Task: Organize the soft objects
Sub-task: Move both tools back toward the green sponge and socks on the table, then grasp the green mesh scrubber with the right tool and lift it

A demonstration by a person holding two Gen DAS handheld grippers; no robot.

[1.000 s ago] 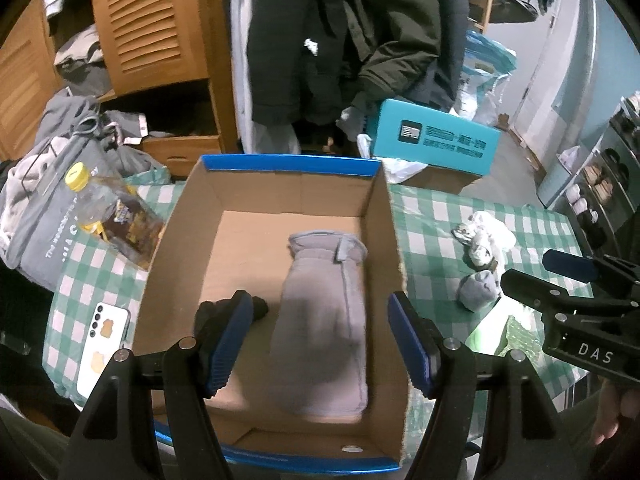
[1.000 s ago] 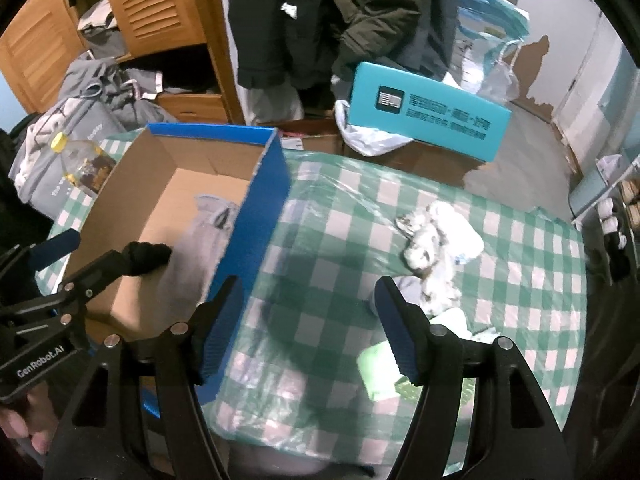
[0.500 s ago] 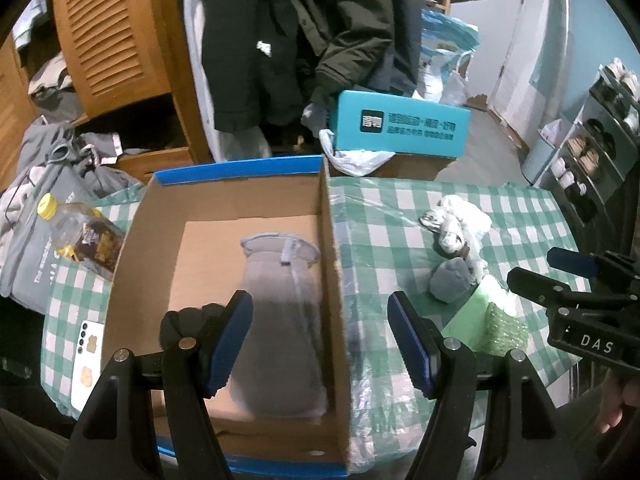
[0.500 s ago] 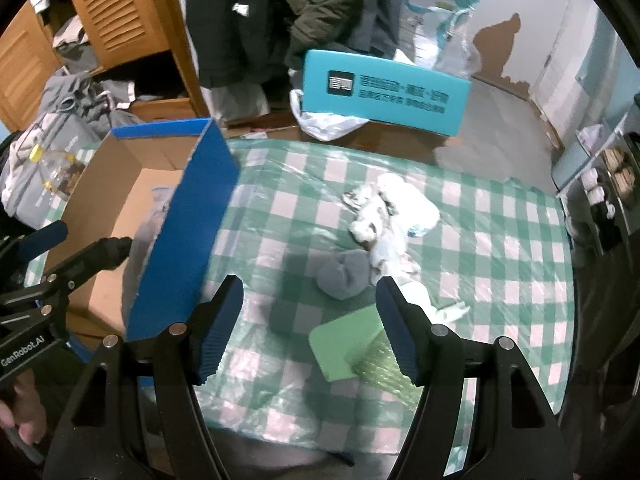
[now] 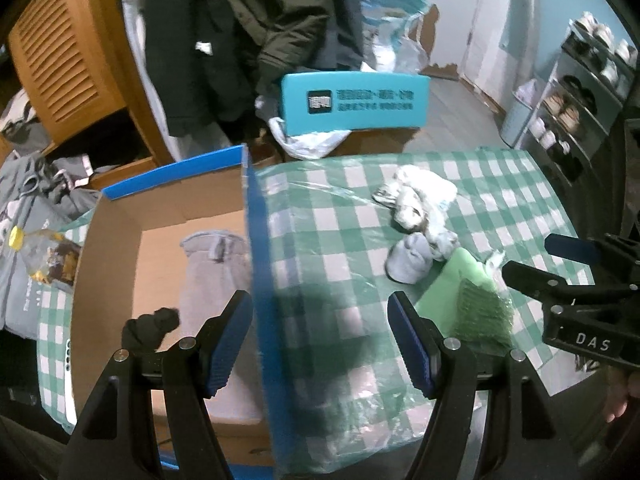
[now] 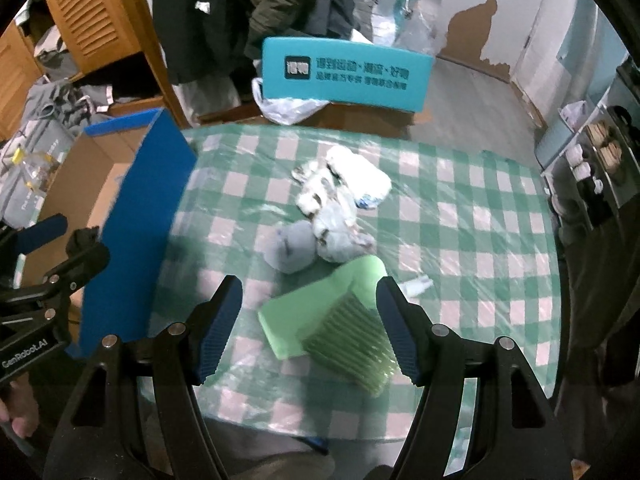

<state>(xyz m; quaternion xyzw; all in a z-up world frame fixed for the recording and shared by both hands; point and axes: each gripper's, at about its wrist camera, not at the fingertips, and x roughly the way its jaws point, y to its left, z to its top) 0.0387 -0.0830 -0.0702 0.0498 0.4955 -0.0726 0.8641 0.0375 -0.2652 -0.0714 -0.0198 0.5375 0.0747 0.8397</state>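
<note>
While my left gripper [image 5: 320, 340] hangs over the right wall of the cardboard box [image 5: 256, 280], its fingers [image 5: 228, 340] are spread wide and hold nothing; one finger is above the box interior, the other above the table [image 5: 500, 184]. The tool points forward and down, level from side to side.

Left to right across the table:

1. At the left edge, a plastic bottle [image 5: 44, 252] with a yellow cap lies just outside the box.
2. The box occupies the left part of the table. Inside it, a grey mitten [image 5: 216, 264] lies flat along the right wall, and a black soft item [image 5: 150, 326] sits at its near left.
3. Near the middle of the table, a small grey bundle [image 6: 292, 246] touches a heap of white soft items [image 6: 340, 196] behind it.
4. Just in front of the bundle, a green pad [image 6: 320, 312] lies flat, with a ribbed green piece [image 6: 354, 348] overlapping its near right corner.

My right gripper [image 6: 308, 328] hovers above the green pad, tilted downward. Its fingers [image 6: 396, 332] are spread wide, empty and touching nothing; the pad and ribbed piece show between them, and the grey bundle sits just beyond the tips.

Beyond the far edge of the table, a teal box [image 6: 346, 74] stands against hanging dark coats [image 6: 224, 8].
</note>
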